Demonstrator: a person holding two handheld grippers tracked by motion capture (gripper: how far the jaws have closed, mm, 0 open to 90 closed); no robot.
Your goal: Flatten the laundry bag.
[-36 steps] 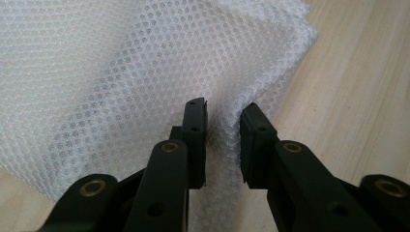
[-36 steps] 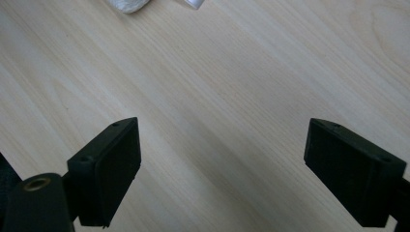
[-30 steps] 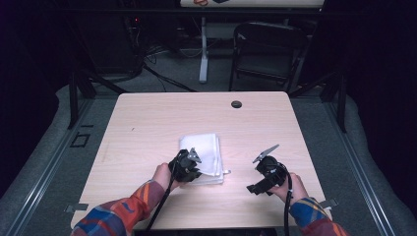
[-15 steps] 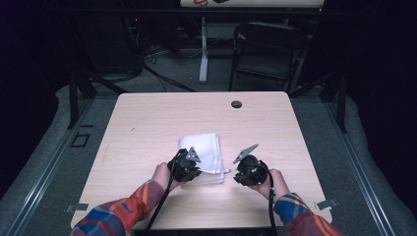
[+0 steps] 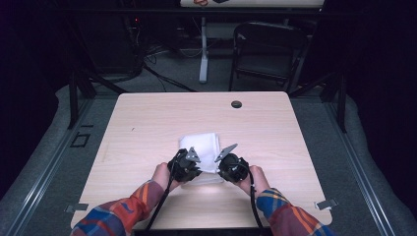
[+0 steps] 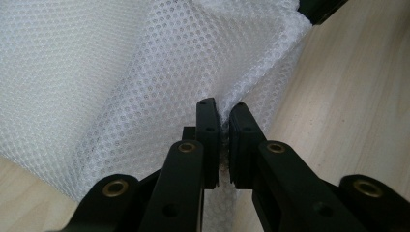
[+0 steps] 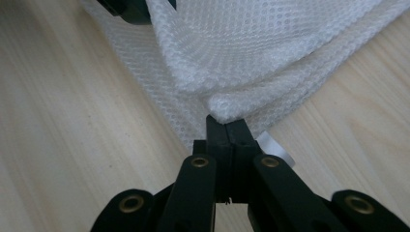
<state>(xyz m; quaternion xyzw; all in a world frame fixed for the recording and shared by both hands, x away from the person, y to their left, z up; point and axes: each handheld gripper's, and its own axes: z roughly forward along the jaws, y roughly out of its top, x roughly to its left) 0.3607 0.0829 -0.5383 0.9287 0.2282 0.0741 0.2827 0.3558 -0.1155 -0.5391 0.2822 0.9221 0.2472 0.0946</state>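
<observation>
Now you have both grippers on the near edge of the mesh cloth [image 5: 199, 145], which lies folded on the desk [image 5: 147, 118] a little nearer the front edge than the middle. The left gripper [image 6: 220, 108] is clamped on a pinch of mesh at the cloth's near left corner; you can see the fabric squeezed between its pads [image 6: 209, 126]. The right gripper [image 7: 226, 124] has just been closing and its jaws now meet at the near right corner, but whether they caught mesh or only sit under the fold is hard to tell; a small white tag [image 7: 275, 147] lies just beside them. Before you lift, I would check that bite with a slight tug. If the step is to unfold or spread the cloth, raise both hands together and level, so that the layers hang evenly and neither corner slips. Keep the pull gentle: open mesh stretches and can slide out of a thin pinch. Hold the cloth over the desk, away from the front edge.
</observation>
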